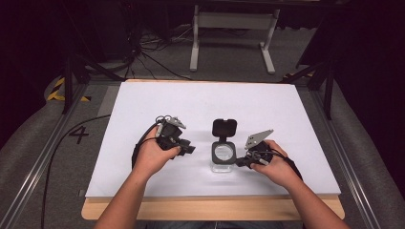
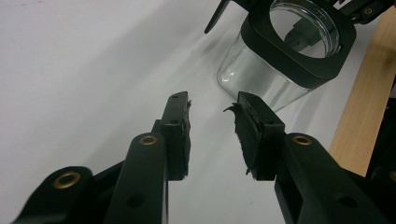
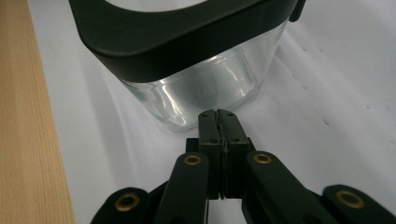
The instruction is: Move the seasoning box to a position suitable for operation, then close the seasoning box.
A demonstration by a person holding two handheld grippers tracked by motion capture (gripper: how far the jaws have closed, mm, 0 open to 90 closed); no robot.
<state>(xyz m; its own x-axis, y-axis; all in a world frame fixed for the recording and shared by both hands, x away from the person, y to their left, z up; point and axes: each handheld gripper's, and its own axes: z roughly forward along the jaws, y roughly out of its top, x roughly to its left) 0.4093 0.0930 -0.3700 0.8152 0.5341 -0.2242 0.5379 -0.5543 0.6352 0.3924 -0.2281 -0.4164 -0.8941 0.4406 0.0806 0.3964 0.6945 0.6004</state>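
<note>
So a white sheet covers the wood table; square glass jar, black lid flipped open. Left gripper apart, right gripper pressed together, empty.

White-covered wooden table bearing open-lidded glass jar.

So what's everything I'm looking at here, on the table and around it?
Glass jar: one, clear with a black collar, near the table's front middle, between the two grippers.
Jar lid: one, black, flipped open behind the jar.
White sheet: one, covering most of the table.
Wooden table edge: one, light wood, along the front.
Metal stand: one, pale grey, on the floor beyond the table.
Cables: several, black, on the floor at back left.
Left gripper: one, black, jaws apart, left of the jar.
Right gripper: one, black, jaws closed together at the jar's side.
Hands: two, holding the grippers.
</note>
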